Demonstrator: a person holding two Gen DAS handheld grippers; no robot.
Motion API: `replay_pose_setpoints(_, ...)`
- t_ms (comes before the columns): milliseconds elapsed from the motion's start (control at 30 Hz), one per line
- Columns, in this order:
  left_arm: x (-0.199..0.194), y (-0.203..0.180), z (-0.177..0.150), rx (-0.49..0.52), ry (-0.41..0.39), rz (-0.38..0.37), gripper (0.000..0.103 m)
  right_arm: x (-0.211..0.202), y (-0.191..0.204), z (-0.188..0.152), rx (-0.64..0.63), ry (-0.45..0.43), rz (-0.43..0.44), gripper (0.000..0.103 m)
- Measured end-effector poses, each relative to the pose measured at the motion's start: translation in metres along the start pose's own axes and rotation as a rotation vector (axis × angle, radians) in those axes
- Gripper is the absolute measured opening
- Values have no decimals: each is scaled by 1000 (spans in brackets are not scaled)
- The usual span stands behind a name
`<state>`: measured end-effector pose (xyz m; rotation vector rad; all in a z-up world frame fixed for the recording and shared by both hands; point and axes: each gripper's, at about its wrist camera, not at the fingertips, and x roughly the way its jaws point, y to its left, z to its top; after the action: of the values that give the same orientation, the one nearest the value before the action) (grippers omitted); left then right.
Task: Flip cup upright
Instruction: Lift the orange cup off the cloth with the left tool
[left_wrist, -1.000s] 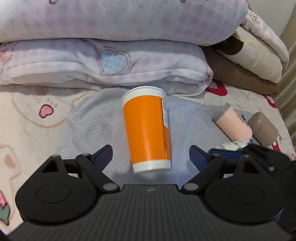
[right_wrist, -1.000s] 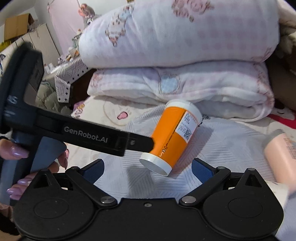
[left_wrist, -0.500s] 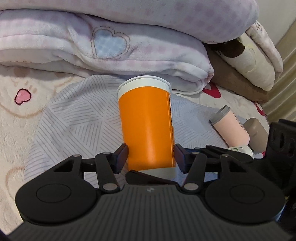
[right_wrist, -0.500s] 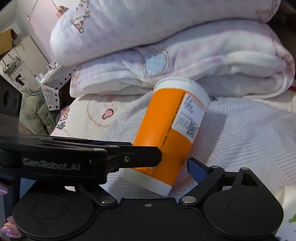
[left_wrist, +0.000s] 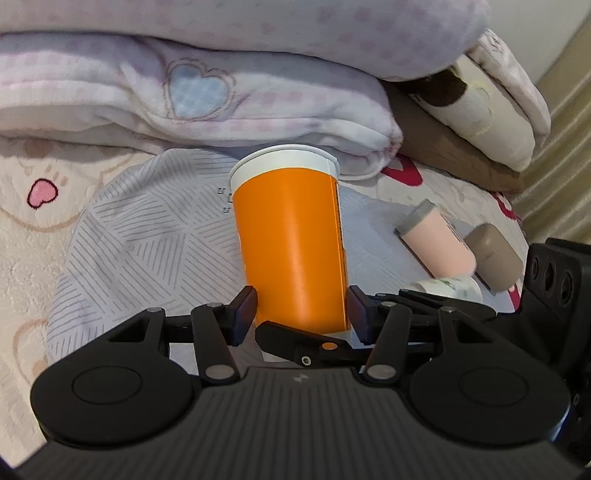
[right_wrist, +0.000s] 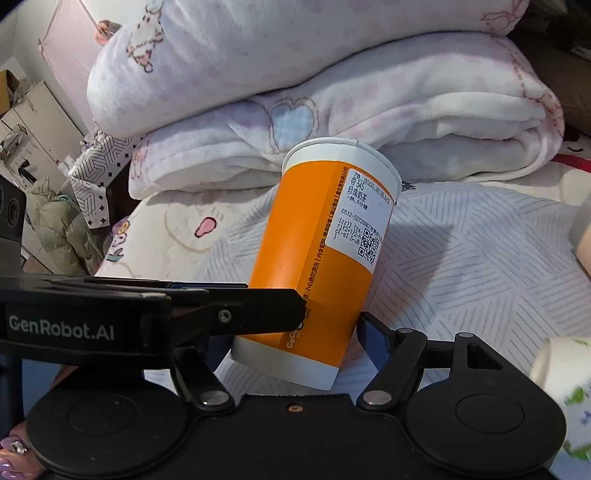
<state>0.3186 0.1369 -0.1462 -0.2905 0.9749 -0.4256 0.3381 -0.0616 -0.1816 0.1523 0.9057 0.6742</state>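
An orange paper cup (left_wrist: 291, 243) with white rim and base lies on a grey patterned cloth (left_wrist: 147, 236), its mouth toward the blankets. My left gripper (left_wrist: 301, 312) is shut on the cup near its base, a finger on each side. In the right wrist view the cup (right_wrist: 321, 266) lies tilted, with a white label. My right gripper (right_wrist: 295, 339) has also closed around the base end. The left gripper's finger (right_wrist: 236, 310) crosses in front and hides my right gripper's left finger.
Folded pink and white blankets (left_wrist: 207, 92) are stacked just behind the cup. A pink bottle (left_wrist: 432, 240), a tan cap (left_wrist: 495, 258) and a white patterned cup (left_wrist: 447, 288) lie to the right. A brown and cream pillow (left_wrist: 465, 110) sits at the far right.
Both grippers moved forward onto the cup. The left closed from wide open onto its base end, then the right closed around it too.
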Motion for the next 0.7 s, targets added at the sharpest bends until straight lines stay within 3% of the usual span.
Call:
replay_pose_setpoints(167,-8,-24,-12,48,18,11,52,-21,3,-11,15,4,-22,76)
replay_pose_setpoints(400,-20,-49,-32,47,58,-43,52,-58,-2,-33,65,5,-46,76)
replay_pose_setpoints(600,-19,-72,-58,33,125,-91,52,-80,3,-54,30,81,-133,76)
replay_pose_setpoints(700,-20,-84,-66,33,156,-107,52,-94,-3,-64,68,101,-132,76)
